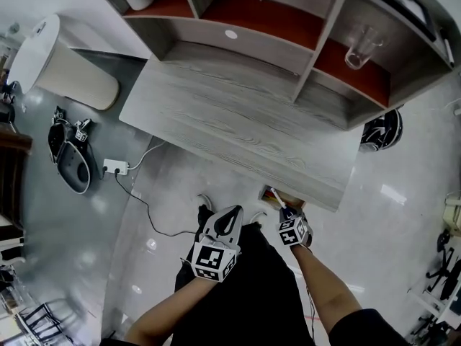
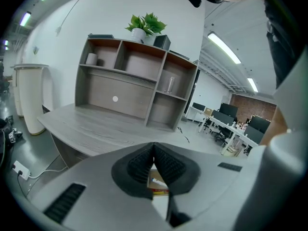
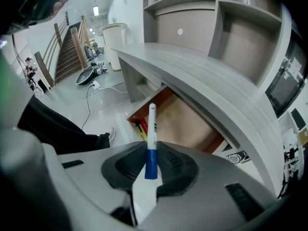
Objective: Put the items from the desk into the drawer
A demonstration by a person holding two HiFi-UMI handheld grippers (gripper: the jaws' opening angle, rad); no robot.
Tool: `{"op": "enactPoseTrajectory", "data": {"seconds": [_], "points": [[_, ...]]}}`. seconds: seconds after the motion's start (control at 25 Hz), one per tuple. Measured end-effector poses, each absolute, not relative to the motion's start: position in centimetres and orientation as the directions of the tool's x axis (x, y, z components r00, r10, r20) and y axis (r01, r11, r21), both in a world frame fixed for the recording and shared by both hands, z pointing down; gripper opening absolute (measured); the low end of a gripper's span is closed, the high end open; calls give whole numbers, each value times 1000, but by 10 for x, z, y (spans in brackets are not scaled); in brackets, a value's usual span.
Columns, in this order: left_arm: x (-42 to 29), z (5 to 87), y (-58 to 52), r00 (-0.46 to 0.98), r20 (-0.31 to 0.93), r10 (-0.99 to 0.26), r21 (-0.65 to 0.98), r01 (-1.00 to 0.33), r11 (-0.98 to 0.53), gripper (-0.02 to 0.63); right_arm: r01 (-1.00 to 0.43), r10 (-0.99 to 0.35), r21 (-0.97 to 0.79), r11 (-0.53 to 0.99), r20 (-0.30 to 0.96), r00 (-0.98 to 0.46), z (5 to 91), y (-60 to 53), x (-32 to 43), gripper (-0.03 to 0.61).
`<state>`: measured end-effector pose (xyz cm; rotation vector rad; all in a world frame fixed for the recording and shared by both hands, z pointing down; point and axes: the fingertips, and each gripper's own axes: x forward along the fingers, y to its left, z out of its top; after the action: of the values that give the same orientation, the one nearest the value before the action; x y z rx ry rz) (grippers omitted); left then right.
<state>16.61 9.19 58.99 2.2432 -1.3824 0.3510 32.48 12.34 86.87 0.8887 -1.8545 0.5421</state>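
Head view: I find the left gripper (image 1: 227, 218) and the right gripper (image 1: 287, 211) both held low, in front of the near edge of the grey surface (image 1: 238, 121); the open drawer (image 1: 268, 191) shows just under that edge, directly ahead of the right gripper; a white marker (image 1: 276, 197) projects from the right gripper over the drawer opening.

Left gripper view: the left gripper (image 2: 154, 150) is closed, its pads meeting at the tips with nothing between them; through the small gap below the tips I make out a brown patch with red and yellow items, too small to identify; the surface (image 2: 96, 124) and its shelf unit (image 2: 134, 81) lie beyond.

Right gripper view: the right gripper (image 3: 150, 153) is clamped on the marker (image 3: 152, 126) at its blue end; the white barrel stands up out of the jaws and points toward the drawer (image 3: 187, 124), which sits beneath the surface (image 3: 207, 81); yellow and red items (image 3: 141, 128) lie inside the drawer, just beside the barrel as seen here.
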Motion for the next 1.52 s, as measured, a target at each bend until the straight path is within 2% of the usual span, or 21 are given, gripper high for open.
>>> {"op": "enactPoseTrajectory", "data": {"seconds": [0.64, 0.88, 1.52], "points": [[137, 604, 82, 358, 491, -794, 263, -930, -257, 14, -704, -239, 64, 707, 959, -152, 924, 95, 341, 78], [130, 609, 78, 337, 499, -798, 258, -937, -234, 14, -731, -258, 59, 680, 952, -164, 927, 86, 342, 78], [134, 595, 74, 402, 470, -786, 268, -913, -307, 14, -778, -304, 25, 628, 928, -215, 893, 96, 333, 80]]}}
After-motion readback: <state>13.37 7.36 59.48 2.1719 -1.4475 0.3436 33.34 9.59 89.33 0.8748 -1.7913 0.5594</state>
